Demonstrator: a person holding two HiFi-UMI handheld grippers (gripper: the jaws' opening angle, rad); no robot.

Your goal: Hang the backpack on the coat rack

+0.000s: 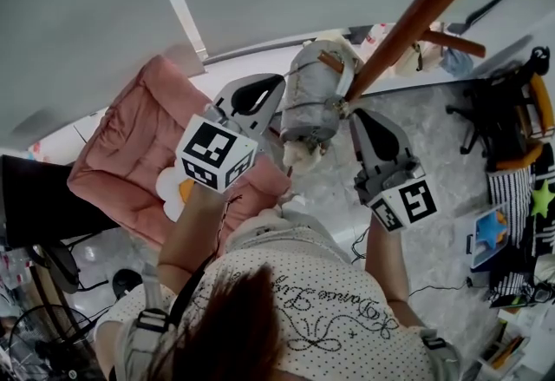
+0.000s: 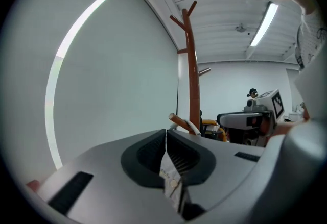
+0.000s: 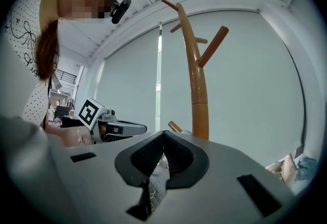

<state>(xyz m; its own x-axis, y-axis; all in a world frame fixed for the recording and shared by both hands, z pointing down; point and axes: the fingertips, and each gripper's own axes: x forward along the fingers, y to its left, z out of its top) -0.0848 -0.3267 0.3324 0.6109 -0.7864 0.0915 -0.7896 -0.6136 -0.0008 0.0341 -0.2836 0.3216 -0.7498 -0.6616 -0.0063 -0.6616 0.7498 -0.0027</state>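
A grey backpack [image 1: 310, 101] hangs in the air between my two grippers, right beside the brown wooden coat rack [image 1: 416, 15]. My left gripper [image 1: 277, 108] is shut on the backpack's left side, and a strip of its pale fabric [image 2: 171, 179] is pinched between the jaws [image 2: 166, 133]. My right gripper [image 1: 352, 113] is shut on the pack's right side, with grey fabric [image 3: 156, 184] caught in the closed jaws [image 3: 163, 136]. The rack's pole and pegs [image 2: 193, 75] rise just beyond both grippers [image 3: 196, 80]. A low peg [image 3: 175, 126] sits right behind the jaw tips.
A pink padded cushion [image 1: 139, 154] with a white plush toy [image 1: 173, 188] lies on the floor at left. A black office chair [image 1: 503, 110] and a shelf of colourful toys [image 1: 512, 232] stand at right. A grey roller blind [image 2: 117, 75] is behind the rack.
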